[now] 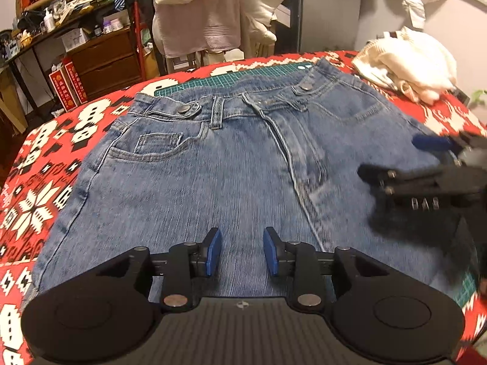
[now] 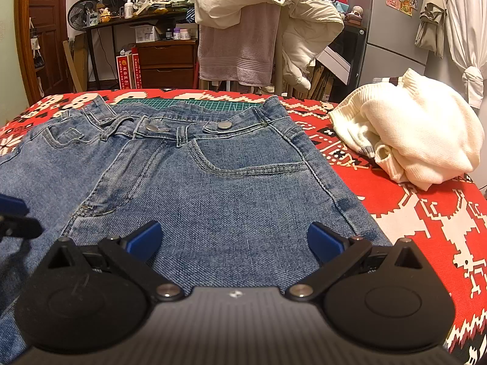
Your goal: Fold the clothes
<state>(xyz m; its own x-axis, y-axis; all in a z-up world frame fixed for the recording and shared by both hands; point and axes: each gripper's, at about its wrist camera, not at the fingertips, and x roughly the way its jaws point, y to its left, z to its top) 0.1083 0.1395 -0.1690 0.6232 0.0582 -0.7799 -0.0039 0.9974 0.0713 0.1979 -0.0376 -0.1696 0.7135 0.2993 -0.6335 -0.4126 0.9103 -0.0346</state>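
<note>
Blue jeans [image 1: 213,164] lie flat on the table, front side up, waistband at the far side, over a green cutting mat [image 1: 219,80]. My left gripper [image 1: 242,251] hovers over the left leg, open, nothing between its blue pads. The right gripper [image 1: 426,164] shows blurred at the right edge of the left wrist view, above the right hip of the jeans. In the right wrist view the jeans [image 2: 231,188] fill the foreground and my right gripper [image 2: 234,238] is wide open above the right leg. A blue pad of the left gripper [image 2: 12,205] shows at the left edge.
A crumpled cream sweater [image 2: 417,133] sits at the right on the red patterned tablecloth [image 2: 426,222]. Behind the table stands a chair draped with a towel [image 2: 237,48] and a white quilt, and shelves and a wooden drawer unit [image 2: 166,60] line the back wall.
</note>
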